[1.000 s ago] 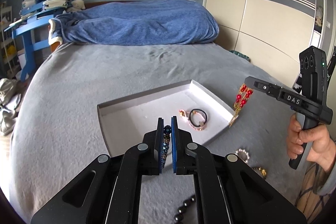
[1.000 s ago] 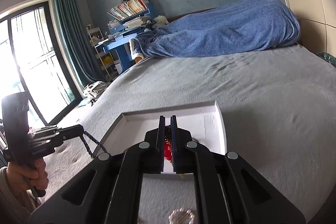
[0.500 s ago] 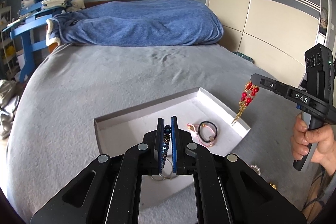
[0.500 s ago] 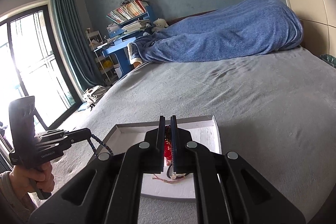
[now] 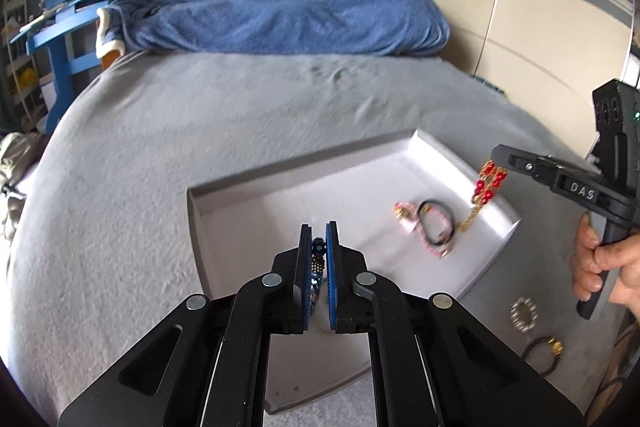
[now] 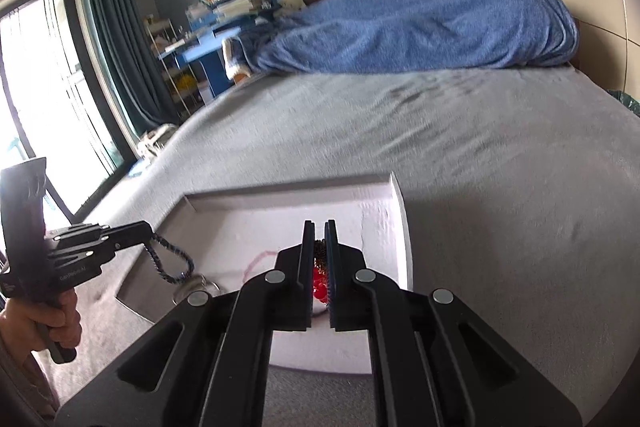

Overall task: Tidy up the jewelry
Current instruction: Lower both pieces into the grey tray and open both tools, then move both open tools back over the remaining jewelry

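Two handheld claws work over a white tray [image 5: 224, 227] on a grey bed [image 5: 160, 147]. The left claw [image 5: 319, 239] is pressed together on a dark blue beaded bracelet [image 5: 318, 267], its beads pinched between the blue pads above the tray's near-left part. From the right wrist camera the same bracelet [image 6: 170, 259] hangs in a loop from the claw's tip at the tray's left edge.

The right claw [image 6: 319, 235] is pinching a red-and-gold beaded piece [image 6: 319, 279]; from the left wrist camera that piece [image 5: 486, 187] dangles over the tray's right side, its gold chain reaching down toward the tray floor. Whether the chain touches the floor cannot be told. The person's right hand [image 5: 604, 267] grips the claw's handle beyond the tray's right edge, and the left hand [image 6: 44, 319] grips the other handle off the tray's left.

Inside the tray, toward its right end, a black hair tie [image 5: 436, 223] and a pink bracelet [image 5: 408, 223] lie touching each other. Outside the tray, on the bed just past its right corner, rest a pale beaded ring-shaped piece [image 5: 523, 313] and, nearer the camera, a black band with a gold charm [image 5: 544, 353].

Beyond the tray's far side a blue blanket [image 5: 280, 15] lies heaped at the head of the bed.
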Available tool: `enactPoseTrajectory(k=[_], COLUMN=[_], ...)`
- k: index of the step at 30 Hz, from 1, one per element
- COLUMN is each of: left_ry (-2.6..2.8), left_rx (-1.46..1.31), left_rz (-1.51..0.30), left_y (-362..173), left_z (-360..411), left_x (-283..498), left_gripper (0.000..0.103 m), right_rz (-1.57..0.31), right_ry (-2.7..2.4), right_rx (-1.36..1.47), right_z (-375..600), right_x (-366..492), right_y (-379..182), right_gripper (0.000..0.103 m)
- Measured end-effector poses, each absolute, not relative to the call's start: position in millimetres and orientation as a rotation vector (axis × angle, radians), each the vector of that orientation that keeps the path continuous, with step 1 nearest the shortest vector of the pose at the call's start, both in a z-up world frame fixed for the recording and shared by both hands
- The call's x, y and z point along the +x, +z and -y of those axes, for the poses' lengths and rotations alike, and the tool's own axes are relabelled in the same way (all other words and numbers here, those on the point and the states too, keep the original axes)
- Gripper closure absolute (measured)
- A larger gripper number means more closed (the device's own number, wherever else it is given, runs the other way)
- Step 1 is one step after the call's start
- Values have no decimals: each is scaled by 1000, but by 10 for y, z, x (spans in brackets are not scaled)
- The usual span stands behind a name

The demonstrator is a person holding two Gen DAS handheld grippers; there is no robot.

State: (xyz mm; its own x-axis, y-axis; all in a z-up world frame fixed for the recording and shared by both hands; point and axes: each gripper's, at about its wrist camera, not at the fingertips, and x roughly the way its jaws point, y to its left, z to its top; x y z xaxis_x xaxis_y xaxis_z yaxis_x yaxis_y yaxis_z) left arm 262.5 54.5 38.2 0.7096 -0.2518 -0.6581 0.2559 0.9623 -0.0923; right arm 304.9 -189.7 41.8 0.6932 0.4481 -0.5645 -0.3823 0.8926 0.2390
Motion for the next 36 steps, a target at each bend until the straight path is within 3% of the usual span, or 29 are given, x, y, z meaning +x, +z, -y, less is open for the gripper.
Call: enactPoseTrajectory(k=[13, 19, 21, 24, 30, 32, 36], left_ry=[-247, -234, -233, -218, -193, -193, -176], left_rx=[39, 64, 61, 59, 56, 55, 46], left_rz=[-831, -811, -793, -761, -717, -709, -703], left_y=[56, 43, 76, 141, 269, 293, 313], left_z=[-505, -456, -465, -474, -489, -498, -518], left_x=[2663, 2593, 2565, 2495, 2325, 2253, 2099], left_gripper=[94, 57, 42, 30, 22, 21, 17], right_rz=[-795, -791, -780, -760, -725, -715, -700], right_ry=[439, 426, 420, 413, 411, 413, 413], right_rx=[-13, -9, -2, 18, 36, 39, 35], right_z=[1745, 1793, 1827, 1885, 1942, 1957, 1979], right_x=[3075, 3057, 3046, 3009, 2857, 2795, 2686], right_y=[-16, 0, 32, 87, 191, 227, 278], right_gripper=[98, 97, 92, 79, 58, 47, 38])
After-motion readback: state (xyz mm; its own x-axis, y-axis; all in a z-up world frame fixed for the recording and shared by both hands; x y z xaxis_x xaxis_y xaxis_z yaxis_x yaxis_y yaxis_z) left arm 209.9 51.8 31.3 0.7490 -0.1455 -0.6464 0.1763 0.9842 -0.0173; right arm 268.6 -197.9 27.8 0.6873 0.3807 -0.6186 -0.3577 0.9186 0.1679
